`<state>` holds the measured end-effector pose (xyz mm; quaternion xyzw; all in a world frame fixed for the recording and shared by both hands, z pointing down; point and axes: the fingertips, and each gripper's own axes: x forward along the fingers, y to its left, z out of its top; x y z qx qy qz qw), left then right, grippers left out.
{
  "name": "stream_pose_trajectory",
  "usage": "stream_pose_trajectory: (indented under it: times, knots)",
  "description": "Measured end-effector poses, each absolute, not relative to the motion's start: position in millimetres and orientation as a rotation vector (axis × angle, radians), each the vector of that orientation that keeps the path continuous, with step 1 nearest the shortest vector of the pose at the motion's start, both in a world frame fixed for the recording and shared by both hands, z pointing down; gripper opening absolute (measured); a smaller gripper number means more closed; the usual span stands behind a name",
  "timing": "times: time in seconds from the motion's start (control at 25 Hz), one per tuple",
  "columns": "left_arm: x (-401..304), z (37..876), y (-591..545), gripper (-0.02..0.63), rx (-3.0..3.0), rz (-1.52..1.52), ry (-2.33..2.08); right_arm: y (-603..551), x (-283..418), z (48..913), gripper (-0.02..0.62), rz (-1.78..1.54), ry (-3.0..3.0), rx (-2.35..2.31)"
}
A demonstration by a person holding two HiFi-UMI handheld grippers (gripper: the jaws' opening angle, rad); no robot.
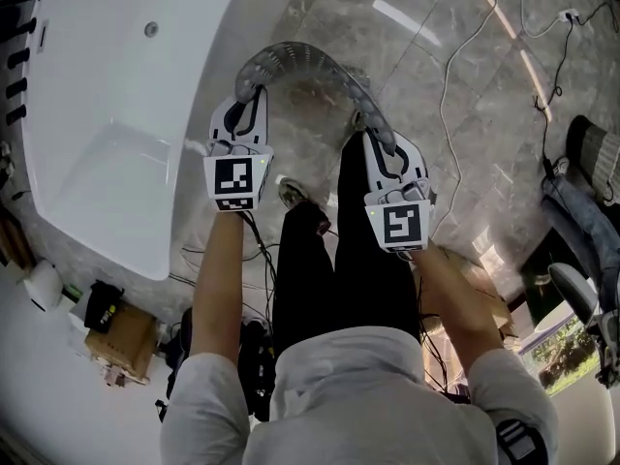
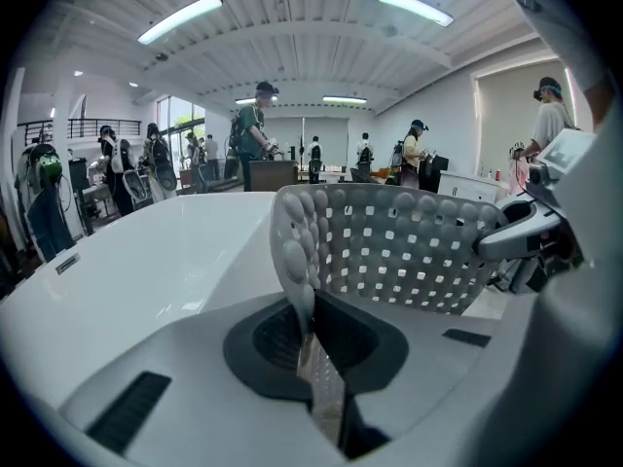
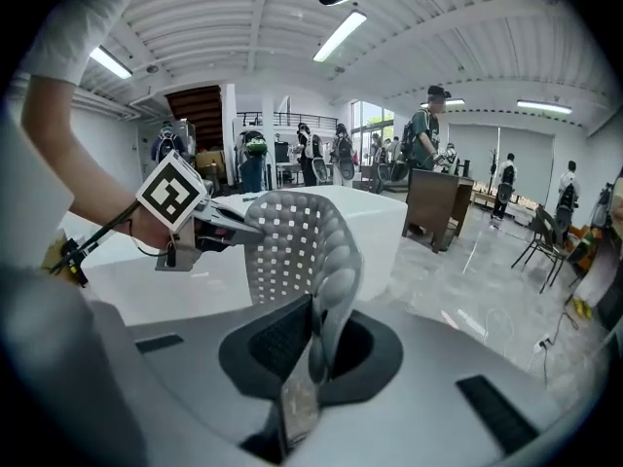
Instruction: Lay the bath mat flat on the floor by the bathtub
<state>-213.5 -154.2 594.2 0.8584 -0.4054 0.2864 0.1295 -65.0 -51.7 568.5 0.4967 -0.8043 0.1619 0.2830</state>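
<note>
Seen from above, a person standing on a grey marble floor (image 1: 465,143) reaches both forearms forward and down, one on each side of legs in black trousers, with a claw in each hand. The left claw (image 1: 254,90) and the right claw (image 1: 363,124) point ahead and slope downward, roughly side by side and apart from each other, the left one reaching a little further forward. Each claw is closed tight on one end of the mat (image 1: 300,61), a see-through grey sheet dotted with small square holes and edged with rounded bumps. In the left gripper view the jaws pinch a bumpy edge of the mat, which rises straight out of them and sweeps away to the right, to where the right claw grips the far end. In the right gripper view the jaws clamp the other edge the same way, and the mat curves up and off to the left towards the left claw. Between the two claws the mat bows into a raised arch beyond their tips, held in the air and not lying flat. A white bathtub (image 1: 107,114) stands just left of the left claw. Thin cables (image 1: 448,76) trail across the floor to the right of the right claw.
</note>
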Motion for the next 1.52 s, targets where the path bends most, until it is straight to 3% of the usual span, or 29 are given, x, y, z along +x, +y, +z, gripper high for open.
stream_pose_trajectory:
  times: [0.32, 0.48, 0.84, 1.08, 1.52]
  knots:
    - [-264, 592, -103, 0.028, 2.441, 1.0, -1.146, -8, -100, 567, 0.023, 0.79, -2.182, 1.324]
    - [-273, 607, -103, 0.027, 2.461, 1.096, -1.114, -14, -85, 593, 0.021, 0.92, -2.101, 1.374]
    - [-208, 705, -165, 0.028, 2.394, 1.042, -1.106, -65, -32, 677, 0.021, 0.692, -2.075, 1.291]
    - [-155, 722, -191, 0.027, 2.474, 1.143, -1.015, -92, 8, 701, 0.021, 0.766, -2.052, 1.363]
    - [-121, 725, -237, 0.028, 2.48, 1.165, -1.04, -141, 47, 715, 0.021, 0.776, -2.057, 1.39]
